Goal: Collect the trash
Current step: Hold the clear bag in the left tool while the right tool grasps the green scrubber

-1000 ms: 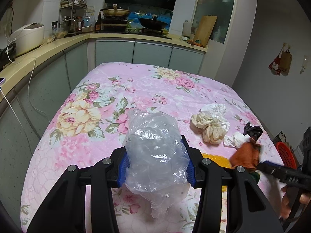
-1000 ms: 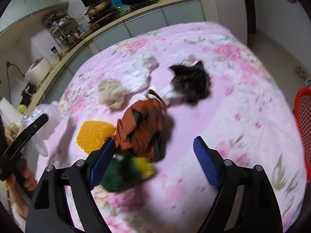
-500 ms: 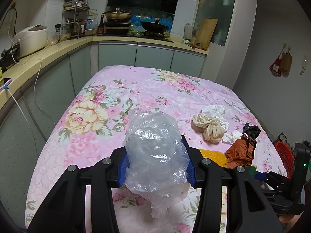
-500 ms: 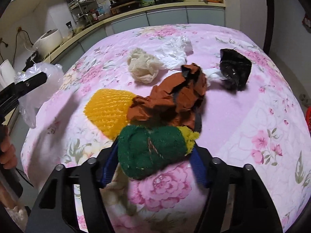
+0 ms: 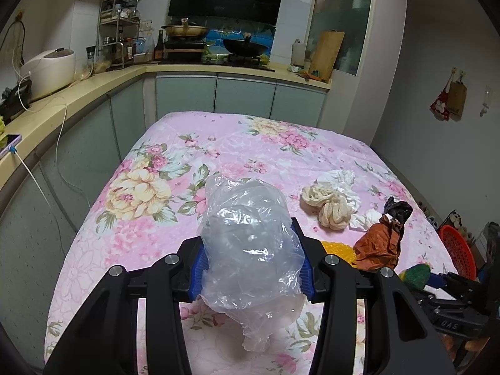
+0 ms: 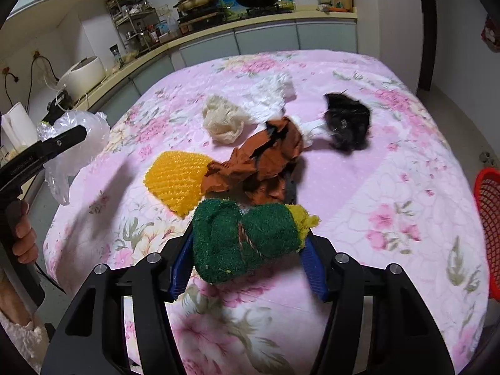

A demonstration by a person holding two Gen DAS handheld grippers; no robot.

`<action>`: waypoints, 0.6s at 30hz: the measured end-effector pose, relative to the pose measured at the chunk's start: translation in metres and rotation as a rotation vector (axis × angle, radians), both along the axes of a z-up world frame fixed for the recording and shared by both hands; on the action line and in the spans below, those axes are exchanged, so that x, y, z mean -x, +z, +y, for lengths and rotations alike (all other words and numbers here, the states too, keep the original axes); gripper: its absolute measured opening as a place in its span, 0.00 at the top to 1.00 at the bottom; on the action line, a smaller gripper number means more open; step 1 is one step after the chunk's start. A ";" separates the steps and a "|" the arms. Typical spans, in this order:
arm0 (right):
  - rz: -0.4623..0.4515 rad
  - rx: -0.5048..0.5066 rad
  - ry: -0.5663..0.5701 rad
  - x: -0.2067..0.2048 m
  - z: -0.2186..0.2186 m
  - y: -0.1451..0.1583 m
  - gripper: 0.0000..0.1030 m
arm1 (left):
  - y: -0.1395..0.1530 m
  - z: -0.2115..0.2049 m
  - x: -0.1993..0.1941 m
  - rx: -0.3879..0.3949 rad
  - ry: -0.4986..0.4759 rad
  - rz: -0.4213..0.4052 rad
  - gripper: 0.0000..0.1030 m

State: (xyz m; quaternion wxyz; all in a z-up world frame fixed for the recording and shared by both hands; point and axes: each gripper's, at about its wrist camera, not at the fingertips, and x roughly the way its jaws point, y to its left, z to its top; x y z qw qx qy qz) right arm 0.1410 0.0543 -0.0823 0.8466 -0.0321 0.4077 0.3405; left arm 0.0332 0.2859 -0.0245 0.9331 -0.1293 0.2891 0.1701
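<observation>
My left gripper (image 5: 251, 268) is shut on a crumpled clear plastic bag (image 5: 250, 247) and holds it above the near edge of the table; the bag also shows in the right wrist view (image 6: 73, 143). My right gripper (image 6: 247, 250) is shut on a green and yellow scouring sponge (image 6: 247, 237), lifted a little above the cloth; it also shows in the left wrist view (image 5: 417, 275). On the table lie a yellow mesh pad (image 6: 176, 181), a crumpled orange-brown wrapper (image 6: 265, 162), a black scrap (image 6: 347, 122), a cream cloth ball (image 6: 223, 122) and white tissue (image 6: 272, 93).
The table carries a pink floral cloth (image 5: 237, 153). A red plastic basket (image 6: 489, 218) stands off the table's right side, also in the left wrist view (image 5: 457, 247). A kitchen counter (image 5: 56, 100) with a rice cooker runs along the left and back.
My right gripper closed on the green sponge and lifted it toward me off the table. My left gripper kept its hold on the plastic bag and drew back a little.
</observation>
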 end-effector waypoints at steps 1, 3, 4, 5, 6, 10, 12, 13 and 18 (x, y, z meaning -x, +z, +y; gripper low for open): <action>-0.005 -0.004 -0.007 -0.001 -0.003 0.002 0.44 | 0.002 -0.002 0.000 -0.004 -0.004 -0.004 0.57; -0.023 -0.014 -0.027 -0.004 -0.010 0.010 0.44 | 0.005 -0.007 -0.002 -0.011 -0.013 -0.008 0.57; -0.031 -0.018 -0.034 -0.005 -0.012 0.012 0.44 | 0.007 -0.009 -0.003 -0.015 -0.017 -0.010 0.57; -0.040 -0.023 -0.042 -0.006 -0.015 0.016 0.44 | 0.009 -0.011 -0.004 -0.021 -0.022 -0.011 0.57; -0.048 -0.026 -0.048 -0.008 -0.017 0.019 0.44 | 0.010 -0.014 -0.005 -0.026 -0.027 -0.014 0.57; -0.091 -0.049 -0.070 -0.013 -0.024 0.036 0.44 | 0.019 -0.023 -0.009 -0.040 -0.042 -0.030 0.57; -0.114 -0.063 -0.077 -0.016 -0.027 0.046 0.44 | 0.023 -0.027 -0.012 -0.045 -0.050 -0.038 0.57; -0.130 -0.070 -0.083 -0.018 -0.029 0.052 0.44 | 0.025 -0.031 -0.014 -0.049 -0.055 -0.042 0.57; -0.190 -0.101 -0.122 -0.028 -0.040 0.075 0.44 | 0.034 -0.049 -0.023 -0.087 -0.078 -0.050 0.57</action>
